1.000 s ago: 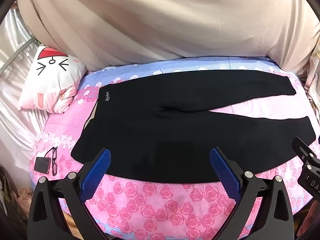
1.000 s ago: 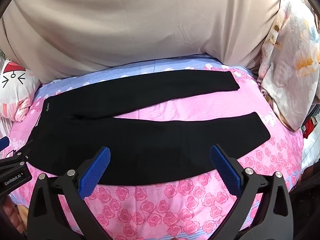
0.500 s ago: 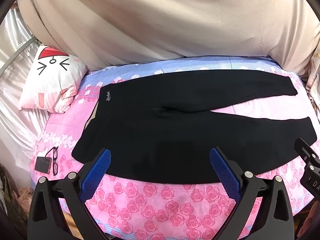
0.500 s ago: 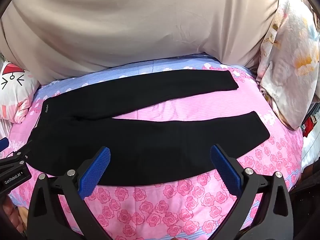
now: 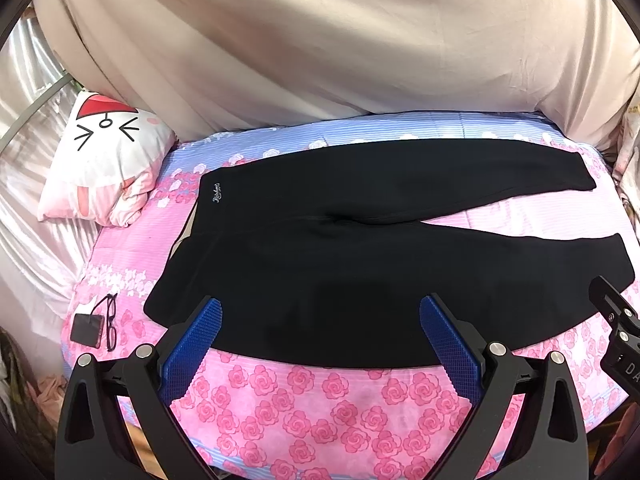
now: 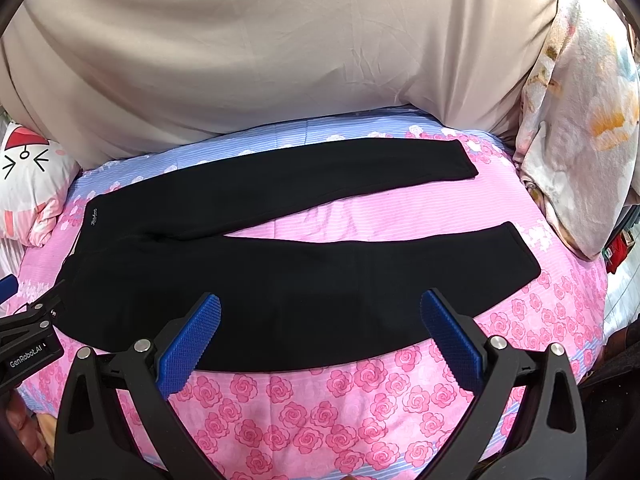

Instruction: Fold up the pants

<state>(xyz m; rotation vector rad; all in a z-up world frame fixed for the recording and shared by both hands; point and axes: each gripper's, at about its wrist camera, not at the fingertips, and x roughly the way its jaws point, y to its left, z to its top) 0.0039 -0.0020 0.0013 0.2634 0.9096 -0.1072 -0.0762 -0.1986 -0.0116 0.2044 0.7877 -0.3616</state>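
Note:
Black pants [image 5: 360, 248] lie flat on the pink rose bedsheet [image 5: 320, 400], waistband to the left, both legs spread apart to the right. They also show in the right wrist view [image 6: 280, 272]. My left gripper [image 5: 320, 320] is open and empty, hovering above the near edge of the pants by the hip. My right gripper [image 6: 320, 316] is open and empty, above the near leg. Each gripper's body shows at the edge of the other's view.
A cat-face pillow [image 5: 104, 160] lies at the bed's left end. Glasses [image 5: 111, 322] and a small dark case [image 5: 86, 330] lie on the near left corner. A floral quilt [image 6: 580, 120] is piled at the right. A beige cover [image 5: 320, 40] rises behind.
Both views shift very slightly; the pants sit a touch lower in the frames. Both grippers stay open and empty.

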